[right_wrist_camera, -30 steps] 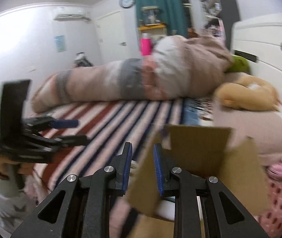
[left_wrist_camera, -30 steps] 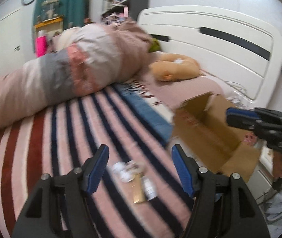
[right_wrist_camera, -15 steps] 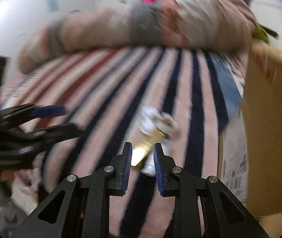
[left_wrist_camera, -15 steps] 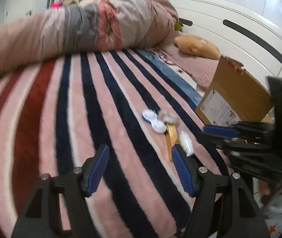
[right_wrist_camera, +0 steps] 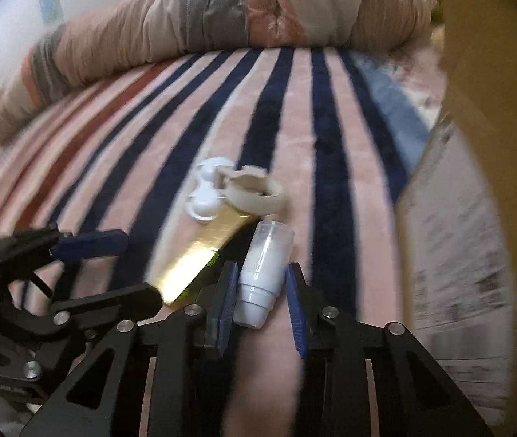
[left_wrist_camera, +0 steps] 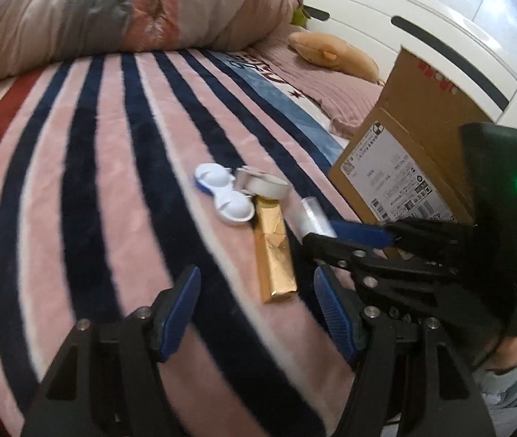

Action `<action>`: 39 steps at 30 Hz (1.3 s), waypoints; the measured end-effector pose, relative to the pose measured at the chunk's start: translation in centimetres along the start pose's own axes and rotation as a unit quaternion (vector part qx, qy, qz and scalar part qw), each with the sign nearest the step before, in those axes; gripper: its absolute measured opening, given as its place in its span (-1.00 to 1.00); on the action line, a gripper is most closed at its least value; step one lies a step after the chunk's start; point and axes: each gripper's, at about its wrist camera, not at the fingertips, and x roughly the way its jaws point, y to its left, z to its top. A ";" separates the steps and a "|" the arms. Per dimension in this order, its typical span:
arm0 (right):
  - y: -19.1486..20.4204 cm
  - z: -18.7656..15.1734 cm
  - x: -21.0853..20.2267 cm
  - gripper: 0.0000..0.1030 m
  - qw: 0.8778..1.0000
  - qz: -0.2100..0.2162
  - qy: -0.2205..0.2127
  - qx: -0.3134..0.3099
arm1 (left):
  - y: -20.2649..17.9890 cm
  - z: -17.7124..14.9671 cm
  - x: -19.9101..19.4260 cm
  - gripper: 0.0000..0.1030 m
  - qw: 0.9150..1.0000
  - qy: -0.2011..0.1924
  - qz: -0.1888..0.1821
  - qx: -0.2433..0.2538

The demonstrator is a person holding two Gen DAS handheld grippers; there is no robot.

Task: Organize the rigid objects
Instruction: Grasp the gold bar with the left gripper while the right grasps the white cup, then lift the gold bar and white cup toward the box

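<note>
Since half a second before, both hand-held grippers had dropped closer to the small cluster of objects on the striped blanket [left_wrist_camera: 87,167], and the right hand-held gripper [right_wrist_camera: 261,298] had widened its jaws from a narrow gap to straddle the white tube [right_wrist_camera: 265,273].

That tube, white with a clear cap, lay lengthwise between the right gripper's blue pads [right_wrist_camera: 227,302], its base end nearest the camera. Whether the pads touched its sides could not be told through the blur; a slim gap seemed to remain on the right side.

Just left of the tube lay the gold foil bar [right_wrist_camera: 200,258], running diagonally, with the roll of white tape [right_wrist_camera: 258,191] at its far end and the white contact-lens case [right_wrist_camera: 205,191] touching the tape on the left.

In the left wrist view the left hand-held gripper [left_wrist_camera: 255,309] stood with jaws spread wide and holding nothing, hovering just short of the near end of the gold foil bar [left_wrist_camera: 273,255]. Beyond it lay the contact-lens case [left_wrist_camera: 224,196] and the tape roll [left_wrist_camera: 264,184]; the tube [left_wrist_camera: 313,218] showed partly behind the right gripper's fingers.

The cardboard box [left_wrist_camera: 415,153] stood on the bed to the right of the cluster, near a rolled duvet [left_wrist_camera: 131,11] farther back.
</note>
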 end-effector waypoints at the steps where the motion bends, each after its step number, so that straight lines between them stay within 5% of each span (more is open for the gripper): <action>1: 0.0 0.0 -0.3 -0.56 1.000 -0.004 -0.002 -0.002 | -0.1 0.2 0.3 0.18 1.000 0.001 -0.002 0.002; 10: 0.0 -1.3 -1.1 -0.57 1.000 -0.013 -0.001 -0.021 | 0.1 1.3 2.6 -0.29 1.000 0.002 0.007 -0.010; 14: 0.1 -1.8 -1.4 -0.56 1.000 -0.018 0.002 -0.024 | -0.2 1.4 3.3 -0.71 1.000 0.002 0.021 -0.006; 20: 0.1 -2.0 -1.8 -0.56 1.000 0.010 0.003 -0.019 | 0.1 -0.5 0.9 -0.71 1.000 0.015 0.023 -0.002; 26: 1.1 -2.4 -2.0 -0.56 0.997 0.075 0.005 -0.025 | 1.2 -3.0 -2.8 -0.71 0.997 0.011 0.079 -0.006; 32: 1.5 -2.3 -0.7 -0.55 0.998 0.063 0.012 -0.012 | 2.2 -3.7 -2.0 -0.55 0.994 -0.017 0.096 -0.050; 39: 2.4 -2.1 -1.6 -0.58 0.998 0.055 -0.007 -0.033 | 2.0 -3.8 -2.2 -0.71 0.991 -0.036 0.113 -0.057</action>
